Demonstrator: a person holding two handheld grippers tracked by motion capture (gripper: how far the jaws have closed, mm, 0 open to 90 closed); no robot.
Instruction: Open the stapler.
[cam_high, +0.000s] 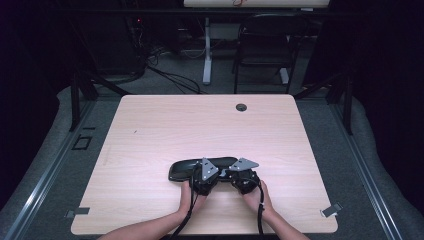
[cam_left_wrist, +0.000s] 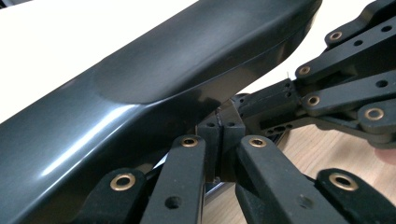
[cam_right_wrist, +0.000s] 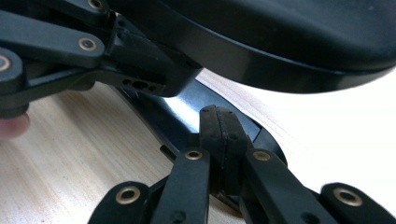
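A black, glossy clamshell case (cam_high: 182, 169) lies on the wooden table (cam_high: 200, 125) near its front edge. Its lid (cam_left_wrist: 187, 79) stands raised over a shiny lower shell (cam_right_wrist: 180, 106). Both grippers meet at the case's right end, under the lid. My left gripper (cam_high: 219, 176) is shut, its pads (cam_left_wrist: 212, 135) pressed together just below the lid (cam_right_wrist: 280, 37). My right gripper (cam_high: 232, 175) is shut too, and its pads (cam_right_wrist: 212, 130) sit over the lower shell. Each shows in the other's view: the right gripper (cam_left_wrist: 245, 105) at the right, the left gripper (cam_right_wrist: 156, 81) at the upper left. I cannot tell whether either pinches the shell's rim.
A round cable hole (cam_high: 241, 107) sits near the table's far edge. A black chair (cam_high: 265, 45) and a white desk leg (cam_high: 207, 55) stand on the floor beyond. Metal clips mark the front corners (cam_high: 331, 210).
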